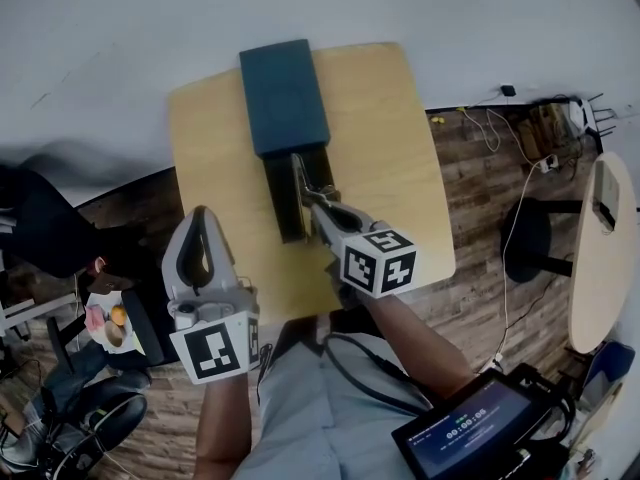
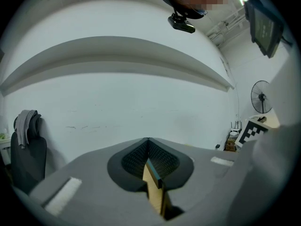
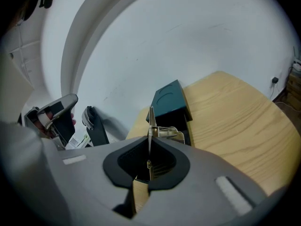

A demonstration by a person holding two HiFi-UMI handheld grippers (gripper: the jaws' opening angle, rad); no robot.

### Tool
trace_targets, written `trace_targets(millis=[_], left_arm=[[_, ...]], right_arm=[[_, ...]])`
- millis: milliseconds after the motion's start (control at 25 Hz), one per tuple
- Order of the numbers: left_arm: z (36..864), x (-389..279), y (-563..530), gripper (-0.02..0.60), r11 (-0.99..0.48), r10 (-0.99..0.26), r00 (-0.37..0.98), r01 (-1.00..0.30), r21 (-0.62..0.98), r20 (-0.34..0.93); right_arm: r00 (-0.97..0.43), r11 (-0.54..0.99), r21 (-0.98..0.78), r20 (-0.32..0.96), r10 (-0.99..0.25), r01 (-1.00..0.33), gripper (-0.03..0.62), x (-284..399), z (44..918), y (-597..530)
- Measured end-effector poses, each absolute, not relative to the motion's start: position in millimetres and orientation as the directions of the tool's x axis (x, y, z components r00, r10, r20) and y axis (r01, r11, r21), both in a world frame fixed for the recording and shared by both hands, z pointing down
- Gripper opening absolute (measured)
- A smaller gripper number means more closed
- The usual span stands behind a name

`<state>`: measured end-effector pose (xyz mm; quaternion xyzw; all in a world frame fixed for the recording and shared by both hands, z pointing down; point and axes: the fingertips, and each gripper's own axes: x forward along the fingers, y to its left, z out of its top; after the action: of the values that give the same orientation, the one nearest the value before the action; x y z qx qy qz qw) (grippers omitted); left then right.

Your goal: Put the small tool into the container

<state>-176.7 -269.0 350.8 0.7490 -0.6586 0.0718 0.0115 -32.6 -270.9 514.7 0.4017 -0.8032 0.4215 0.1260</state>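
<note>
We see a light wooden table with rounded corners (image 1: 390, 138) standing on a dark plank floor (image 1: 480, 183). It carries the dark teal rectangular container (image 1: 285, 93), which we use as our landmark. The container's teal cover lies at its far end. A dark open section (image 1: 283, 203) runs from the cover toward us.

The grey left gripper (image 1: 200, 216), with its marker cube, hangs to the left of the container's near end, well apart from it, over the table's near left edge. In the left gripper view its fingers (image 2: 148, 142) meet at the tips with nothing pinched between them.

The grey right gripper (image 1: 312, 200) reaches in from the container's near right side, pointing down at the open section. In the right gripper view its jaws (image 3: 149, 138) are pressed together on the small thin metal tool (image 3: 150, 121).

The tool (image 1: 300, 173) sticks out beyond the right gripper's tips. It sits over the container's dark open section, close to its right wall. We cannot tell whether it touches the container. From the right gripper view the tool is a narrow upright blade with a pale metal loop beside it.
</note>
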Motion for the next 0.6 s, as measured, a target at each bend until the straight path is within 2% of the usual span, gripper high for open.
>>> trace_targets(millis=[600], left_arm=[[354,-188,-280,0.011,-0.093,-0.988,0.082,-0.993,-0.078,0.131]], right_arm=[[-0.645,0.201,-0.632,0.624,-0.441,-0.749,0.005,-33,541,-285]])
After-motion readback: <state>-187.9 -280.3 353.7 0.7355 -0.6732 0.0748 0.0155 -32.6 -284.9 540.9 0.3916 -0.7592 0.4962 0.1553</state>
